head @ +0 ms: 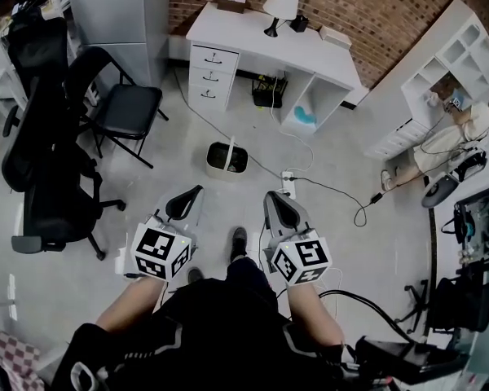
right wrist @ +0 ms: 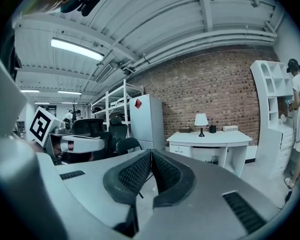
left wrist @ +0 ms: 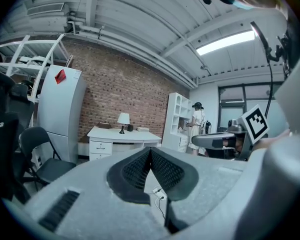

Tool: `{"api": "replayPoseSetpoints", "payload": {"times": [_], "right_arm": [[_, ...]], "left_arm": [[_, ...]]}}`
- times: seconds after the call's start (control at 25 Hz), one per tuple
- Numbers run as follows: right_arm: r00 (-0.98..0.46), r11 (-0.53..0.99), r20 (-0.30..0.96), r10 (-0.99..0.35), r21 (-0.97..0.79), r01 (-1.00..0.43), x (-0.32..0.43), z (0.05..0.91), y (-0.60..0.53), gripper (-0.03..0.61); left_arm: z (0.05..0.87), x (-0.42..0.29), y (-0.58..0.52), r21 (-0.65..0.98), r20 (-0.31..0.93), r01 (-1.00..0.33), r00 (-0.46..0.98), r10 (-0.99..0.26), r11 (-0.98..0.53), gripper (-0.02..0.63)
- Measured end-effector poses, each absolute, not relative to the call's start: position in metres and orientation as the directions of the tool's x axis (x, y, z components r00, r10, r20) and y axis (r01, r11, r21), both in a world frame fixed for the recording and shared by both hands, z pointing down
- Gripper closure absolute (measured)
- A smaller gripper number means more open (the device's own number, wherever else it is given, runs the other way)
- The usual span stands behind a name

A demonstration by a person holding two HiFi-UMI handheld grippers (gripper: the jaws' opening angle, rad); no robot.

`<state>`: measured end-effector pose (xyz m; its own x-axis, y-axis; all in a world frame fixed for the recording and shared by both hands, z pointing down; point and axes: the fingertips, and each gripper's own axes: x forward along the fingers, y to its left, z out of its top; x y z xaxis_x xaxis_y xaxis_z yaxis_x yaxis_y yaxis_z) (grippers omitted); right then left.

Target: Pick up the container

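A small white bin with a dark inside (head: 226,159), the container, stands on the grey floor in front of the white desk (head: 261,39). My left gripper (head: 192,194) is held at waist height, short of the bin and slightly to its left; its jaws are shut and hold nothing. My right gripper (head: 274,197) is level with it, to the bin's right, also shut and empty. In the left gripper view the dark pads (left wrist: 150,151) meet at the tip. The right gripper view shows the pads (right wrist: 151,152) together too. Neither gripper view shows the bin.
A black folding chair (head: 129,108) and black office chairs (head: 45,177) stand at the left. A power strip with cables (head: 288,182) lies right of the bin. A person (head: 460,137) stands by the white shelving (head: 440,63) at the right. A lamp (head: 281,5) sits on the desk.
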<state>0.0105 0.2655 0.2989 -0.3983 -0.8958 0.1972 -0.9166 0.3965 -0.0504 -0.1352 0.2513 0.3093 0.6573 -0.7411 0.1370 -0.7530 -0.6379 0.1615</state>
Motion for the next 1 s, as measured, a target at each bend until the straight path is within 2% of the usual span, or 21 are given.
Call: {"api": "replayPoseSetpoints", "payload": {"times": [1.0], "right_arm": [[-0.525,0.511,0.178,-0.832,-0.121,-0.851,0.079,0.306,0.081,0.571]], "left_arm": [[0.3,-0.06,0.097,0.167,0.174,-0.807,0.59,-0.788,-0.567,0.603]]}}
